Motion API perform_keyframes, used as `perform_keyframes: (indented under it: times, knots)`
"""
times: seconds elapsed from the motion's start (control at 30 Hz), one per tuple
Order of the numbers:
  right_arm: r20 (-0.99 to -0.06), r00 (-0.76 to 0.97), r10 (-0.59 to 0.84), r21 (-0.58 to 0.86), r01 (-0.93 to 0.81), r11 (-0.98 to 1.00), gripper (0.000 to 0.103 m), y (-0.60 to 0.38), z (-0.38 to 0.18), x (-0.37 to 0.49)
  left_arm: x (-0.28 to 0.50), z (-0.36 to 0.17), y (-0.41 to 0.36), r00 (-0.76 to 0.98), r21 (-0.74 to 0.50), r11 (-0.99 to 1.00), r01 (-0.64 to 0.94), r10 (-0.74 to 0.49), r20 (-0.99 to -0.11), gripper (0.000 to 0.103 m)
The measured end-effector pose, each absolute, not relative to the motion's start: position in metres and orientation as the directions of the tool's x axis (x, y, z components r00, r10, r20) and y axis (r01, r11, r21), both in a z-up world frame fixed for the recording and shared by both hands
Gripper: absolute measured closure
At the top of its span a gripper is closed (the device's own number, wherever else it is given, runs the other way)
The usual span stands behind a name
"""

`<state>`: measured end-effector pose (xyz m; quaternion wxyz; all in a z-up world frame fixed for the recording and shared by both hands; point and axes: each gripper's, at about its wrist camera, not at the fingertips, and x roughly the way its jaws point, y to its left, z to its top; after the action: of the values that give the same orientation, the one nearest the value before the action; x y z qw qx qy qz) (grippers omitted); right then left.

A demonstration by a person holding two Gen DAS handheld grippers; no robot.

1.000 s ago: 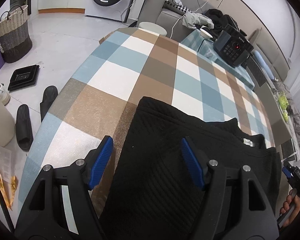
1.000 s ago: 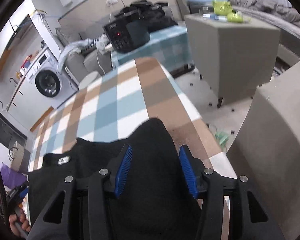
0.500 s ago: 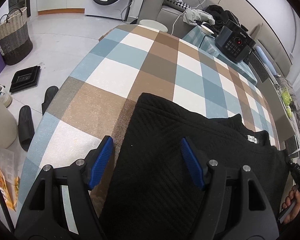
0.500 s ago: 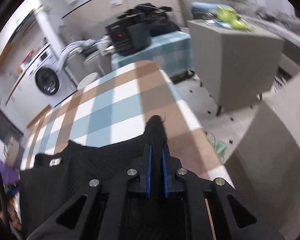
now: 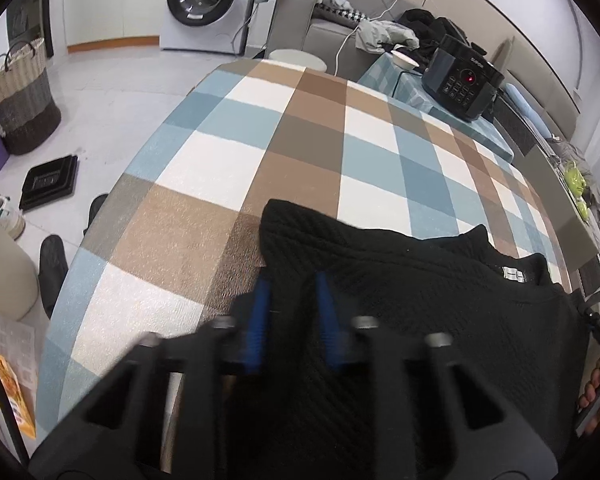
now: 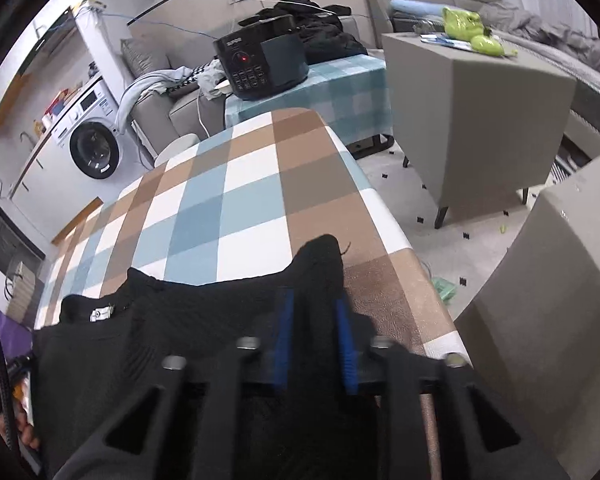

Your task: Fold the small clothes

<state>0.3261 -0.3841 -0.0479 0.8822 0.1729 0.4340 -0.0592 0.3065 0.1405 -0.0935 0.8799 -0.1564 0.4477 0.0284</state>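
Two grippers are engaged with one black knitted garment [image 5: 400, 300], which lies spread across the near part of a table under a checked cloth [image 5: 300, 132] of blue, brown and white squares. The left gripper [image 5: 290, 316] has just been closing; its blue pads now pinch a raised fold of the knit at the garment's left sleeve end. The right gripper [image 6: 314, 336] has likewise been closing and grips a bunched ridge of fabric at the right sleeve end, close to the table's right edge. Both sets of jaws are nearly closed, with only cloth between them. A white collar label [image 5: 512, 274] faces up between the two grips. A black cooker [image 5: 462, 76] stands far behind on a second table.
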Motion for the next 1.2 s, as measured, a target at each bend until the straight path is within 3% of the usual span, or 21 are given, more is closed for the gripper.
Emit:
perform_keyframes:
  times: [0.07,0.37,0.63,0.7,0.77,0.9,0.93,1.0,1.07,1.13,1.2]
  knots:
    - [-0.764,0.643,0.048,0.261,0.24,0.935,0.095,-0.383,-0.042,0.322,0.304,-0.092,0.144,0.612,-0.275,0.943,-0.186,-0.108,-0.783,0.098]
    - [-0.649,0.76,0.044,0.303,0.204,0.931,0.095,-0.381,-0.005,0.315,0.285,-0.06,0.159,0.712,-0.331,0.926,-0.184,-0.107,-0.694,0.099]
    - [-0.718,0.695,0.015,0.252,0.239,0.938,0.094,-0.377,-0.022,0.34,0.284,-0.075,0.174,0.654,-0.348,0.902,-0.255,-0.105,-0.75,0.099]
    - [-0.743,0.669,0.024,0.26,0.256,0.931,0.087,-0.379,-0.026,0.339,0.281,-0.078,0.175,0.644,-0.353,0.9,-0.255,-0.115,-0.757,0.099]
    - [-0.736,0.676,0.034,0.276,0.254,0.927,0.072,-0.381,-0.021,0.327,0.275,-0.076,0.174,0.636,-0.335,0.907,-0.254,-0.105,-0.764,0.098]
    - [-0.723,0.687,0.076,0.305,0.219,0.927,0.059,-0.38,-0.004,0.295,0.253,-0.064,0.173,0.64,-0.347,0.907,-0.24,-0.121,-0.759,0.098]
    - [-0.723,0.685,0.092,0.318,0.211,0.924,0.054,-0.38,-0.001,0.287,0.245,-0.059,0.172,0.644,-0.348,0.907,-0.237,-0.122,-0.755,0.095]
    - [-0.716,0.683,0.144,0.366,0.191,0.911,0.042,-0.38,0.007,0.265,0.229,-0.05,0.17,0.652,-0.348,0.91,-0.226,-0.124,-0.748,0.078]
    - [-0.709,0.683,0.177,0.388,0.168,0.906,0.039,-0.379,0.014,0.24,0.208,-0.039,0.168,0.67,-0.34,0.914,-0.221,-0.111,-0.734,0.043]
    - [-0.701,0.684,0.199,0.398,0.143,0.906,0.038,-0.377,0.021,0.211,0.183,-0.027,0.164,0.692,-0.323,0.924,-0.206,-0.096,-0.715,0.034]
    - [-0.698,0.685,0.209,0.407,0.139,0.903,0.036,-0.377,0.022,0.189,0.159,-0.021,0.159,0.689,-0.315,0.929,-0.195,-0.099,-0.718,0.031]
